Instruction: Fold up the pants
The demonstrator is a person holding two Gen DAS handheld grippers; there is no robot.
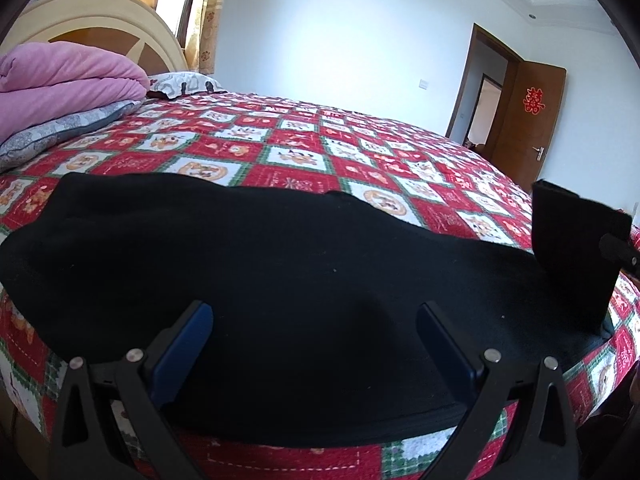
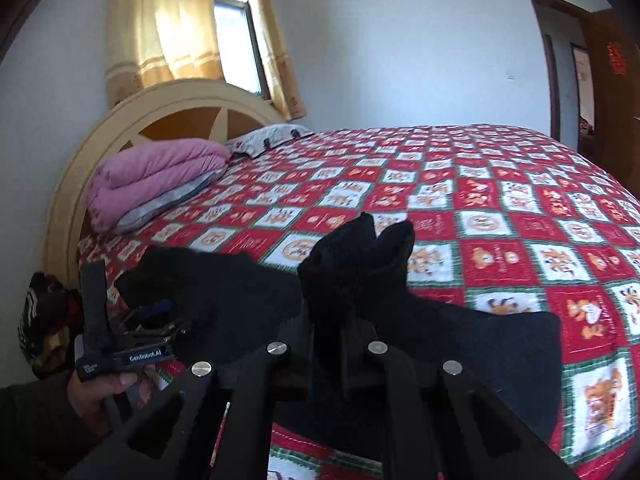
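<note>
Black pants lie spread across the near part of the bed. My left gripper is open, its blue-padded fingers resting low over the pants' near edge, holding nothing. My right gripper is shut on a bunched end of the pants, lifted above the bed. That raised end also shows in the left wrist view at the far right. The rest of the pants lies flat under it. The left gripper also shows in the right wrist view, held by a hand.
The bed has a red, white and green checked quilt. A folded pink blanket and pillows sit by the round headboard. A brown door stands open at the right. A window with yellow curtains is behind the headboard.
</note>
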